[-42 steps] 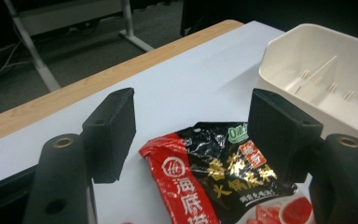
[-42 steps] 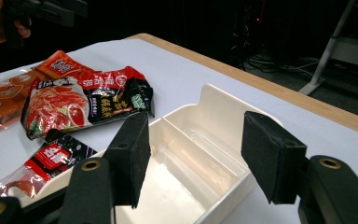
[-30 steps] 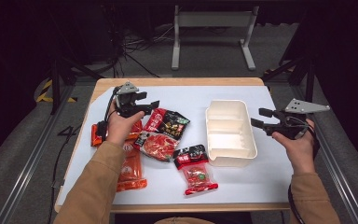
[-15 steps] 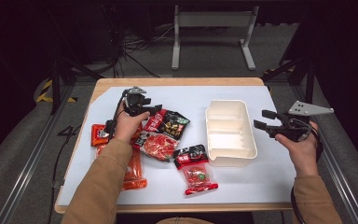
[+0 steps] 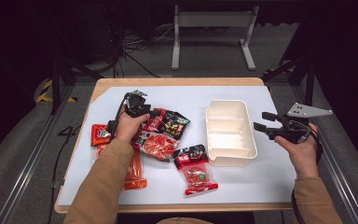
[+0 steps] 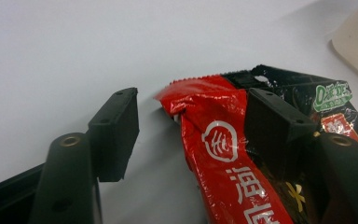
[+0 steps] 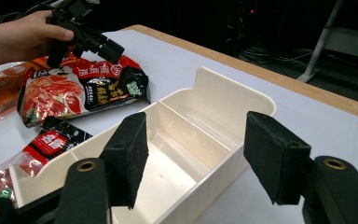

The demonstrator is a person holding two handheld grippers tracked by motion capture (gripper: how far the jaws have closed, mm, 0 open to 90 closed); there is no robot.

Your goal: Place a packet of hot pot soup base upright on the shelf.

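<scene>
Lowered, left hand-held gripper (image 6: 184, 135) (jaws closing) straddles red packet (image 6: 219, 154).

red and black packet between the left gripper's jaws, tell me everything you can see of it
The red and black packet is glossy crinkled film with a serrated top edge, white Chinese print and a round logo. It lies flat on the white table, topmost in the snack pile left of the cream tray. The left gripper straddles its corner, jaws not yet pressing.

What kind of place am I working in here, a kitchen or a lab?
Most likely a lab or recording studio, not a kitchen: a white-topped table stands amid dark surroundings, with cables on grey floor and metal rails alongside.
</scene>
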